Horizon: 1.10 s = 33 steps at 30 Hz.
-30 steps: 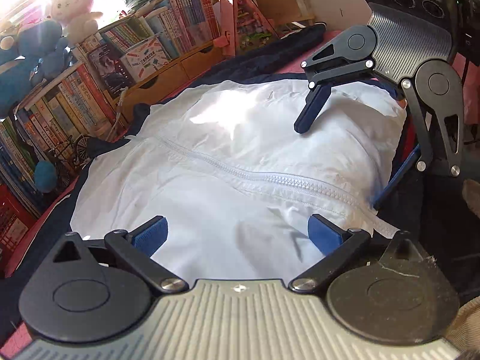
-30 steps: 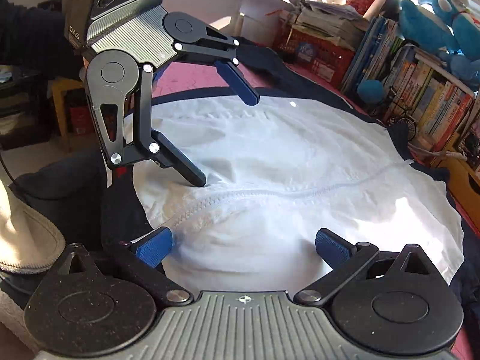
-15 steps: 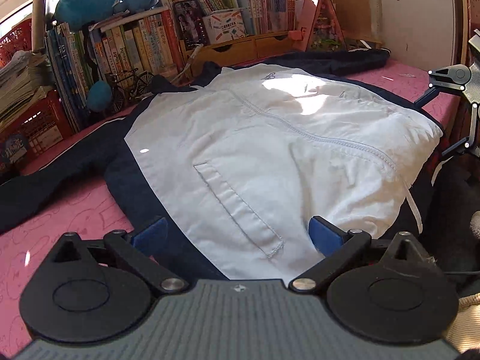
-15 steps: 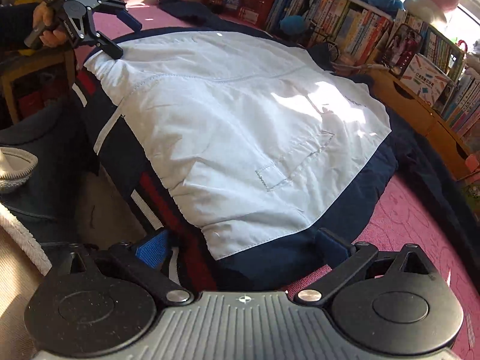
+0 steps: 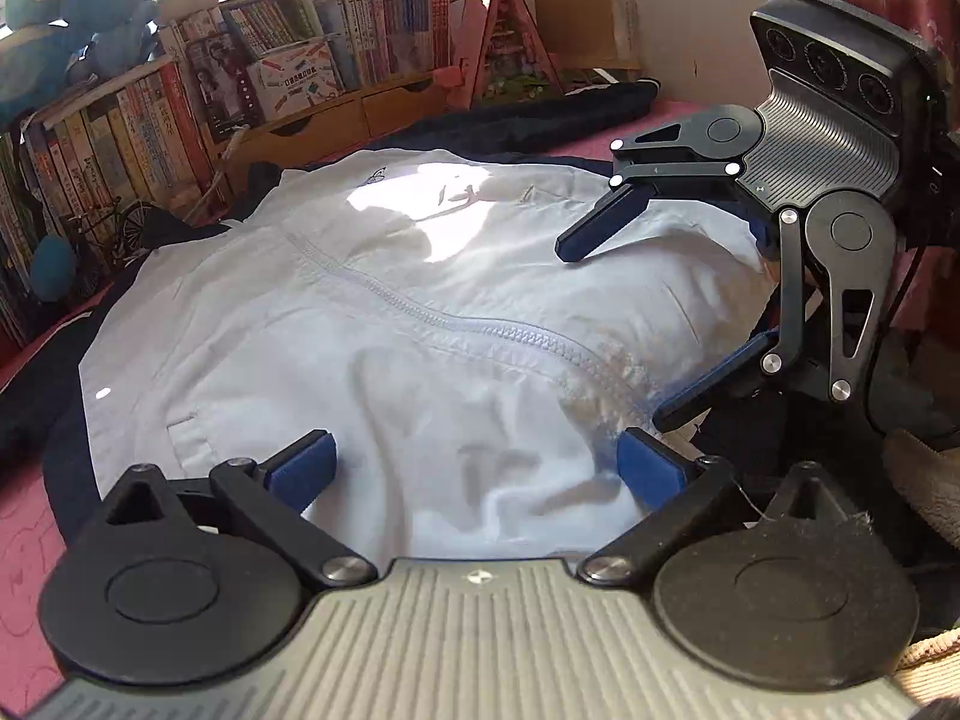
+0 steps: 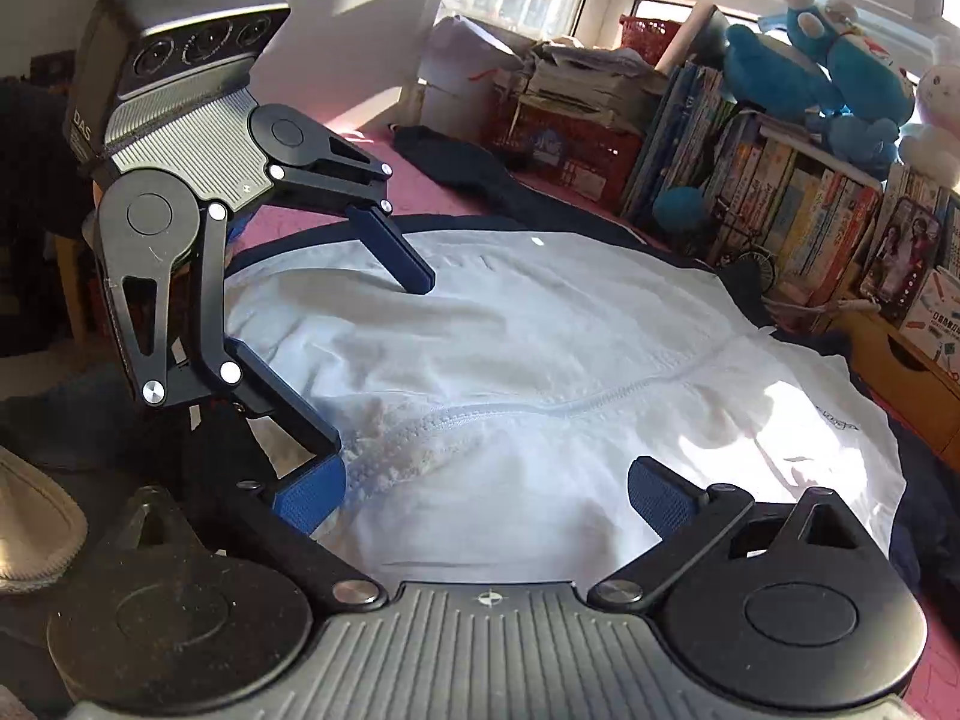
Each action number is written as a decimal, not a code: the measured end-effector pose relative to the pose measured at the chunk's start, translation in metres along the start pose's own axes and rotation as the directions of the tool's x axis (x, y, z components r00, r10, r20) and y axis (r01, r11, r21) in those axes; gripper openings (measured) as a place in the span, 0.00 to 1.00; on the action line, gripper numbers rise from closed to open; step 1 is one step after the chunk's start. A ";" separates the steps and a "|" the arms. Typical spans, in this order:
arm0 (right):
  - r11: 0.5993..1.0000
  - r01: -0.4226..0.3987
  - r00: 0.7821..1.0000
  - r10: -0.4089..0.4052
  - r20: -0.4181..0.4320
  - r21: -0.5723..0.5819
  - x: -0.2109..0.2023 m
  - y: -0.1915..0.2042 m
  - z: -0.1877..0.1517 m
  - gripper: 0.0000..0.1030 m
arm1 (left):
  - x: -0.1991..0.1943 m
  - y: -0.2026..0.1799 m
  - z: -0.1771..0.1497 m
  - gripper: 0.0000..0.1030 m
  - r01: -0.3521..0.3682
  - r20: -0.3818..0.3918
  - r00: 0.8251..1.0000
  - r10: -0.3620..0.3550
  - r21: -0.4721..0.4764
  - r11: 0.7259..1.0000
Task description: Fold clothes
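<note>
A white jacket [image 5: 420, 312] with navy trim lies front up on a pink cover [image 5: 24, 540], and its zipper [image 5: 480, 330] runs away from me. In the left wrist view my left gripper [image 5: 477, 468] is open over the near hem, beside the zipper's end. My right gripper [image 5: 612, 336] stands open just to its right, one finger above the cloth and one at the hem's edge. The right wrist view shows the jacket [image 6: 540, 360] wrinkled near the hem. There my right gripper [image 6: 486, 492] is open over it, with the left gripper [image 6: 378, 363] open close on its left.
Packed bookshelves [image 5: 120, 138] with plush toys [image 6: 828, 60] on top line the far side, with wooden drawers [image 5: 324, 126] and a red crate [image 6: 570, 144]. A navy sleeve [image 6: 468, 162] stretches across the pink cover [image 6: 288, 222]. A pale slipper [image 6: 30, 528] lies below the near edge.
Half a second ago the grippers were far apart at the two hem corners. Now they are close together again by the zipper's end, and the cloth near the hem is more wrinkled.
</note>
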State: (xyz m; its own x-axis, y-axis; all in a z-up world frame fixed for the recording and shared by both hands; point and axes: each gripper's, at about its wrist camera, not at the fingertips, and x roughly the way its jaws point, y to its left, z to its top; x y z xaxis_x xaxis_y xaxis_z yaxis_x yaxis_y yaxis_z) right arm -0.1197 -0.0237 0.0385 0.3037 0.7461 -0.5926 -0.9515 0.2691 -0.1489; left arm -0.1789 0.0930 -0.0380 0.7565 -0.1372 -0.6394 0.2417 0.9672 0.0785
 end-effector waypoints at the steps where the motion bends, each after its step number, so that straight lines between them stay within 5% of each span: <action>1: 0.999 -0.025 0.999 0.027 -0.028 0.046 -0.004 -0.008 -0.008 0.99 | -0.004 0.005 -0.007 1.00 0.009 -0.009 1.000 -0.009 -0.023 1.000; 6: 0.997 0.074 0.989 -0.078 -0.128 -0.039 -0.045 -0.015 -0.051 1.00 | -0.035 0.007 -0.037 1.00 -0.062 -0.028 0.998 0.062 0.019 0.998; 10: 0.994 0.107 0.954 -0.111 -0.280 -0.030 -0.072 -0.020 -0.050 1.00 | -0.067 0.004 -0.033 0.99 -0.093 -0.063 0.993 0.097 0.064 0.994; 14: 0.982 0.177 0.983 -0.173 -0.060 0.067 -0.090 -0.036 -0.009 1.00 | -0.085 0.025 0.004 1.00 -0.109 0.048 0.993 0.109 0.006 0.994; 18: 0.932 0.307 0.947 -0.319 0.031 0.195 -0.041 -0.057 0.031 1.00 | -0.060 0.064 0.048 1.00 -0.183 0.123 0.971 0.204 -0.161 0.970; 24: 0.872 0.364 0.929 -0.366 -0.057 0.329 0.062 -0.086 0.053 1.00 | 0.021 0.119 0.076 0.99 -0.377 0.009 0.917 0.398 -0.305 0.875; 29: 0.880 0.397 0.918 -0.386 -0.096 0.260 0.109 -0.104 0.068 1.00 | 0.071 0.149 0.085 0.99 -0.506 -0.075 0.859 0.506 -0.279 0.816; 31: 0.892 0.395 0.918 -0.377 -0.123 0.221 0.130 -0.118 0.068 1.00 | 0.088 0.164 0.081 0.99 -0.571 -0.148 0.820 0.553 -0.254 0.780; 33: 0.877 0.378 0.925 -0.346 -0.157 0.297 0.134 -0.146 0.056 1.00 | 0.090 0.181 0.072 1.00 -0.592 -0.165 0.805 0.570 -0.276 0.757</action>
State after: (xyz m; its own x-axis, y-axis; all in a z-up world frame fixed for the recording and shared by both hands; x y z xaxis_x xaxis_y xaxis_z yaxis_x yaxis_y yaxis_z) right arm 0.0627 0.0708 0.0256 0.6023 0.5018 -0.6208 -0.7054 0.6986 -0.1197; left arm -0.0234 0.2401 -0.0268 0.6466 0.4759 -0.5962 -0.4330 0.8724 0.2267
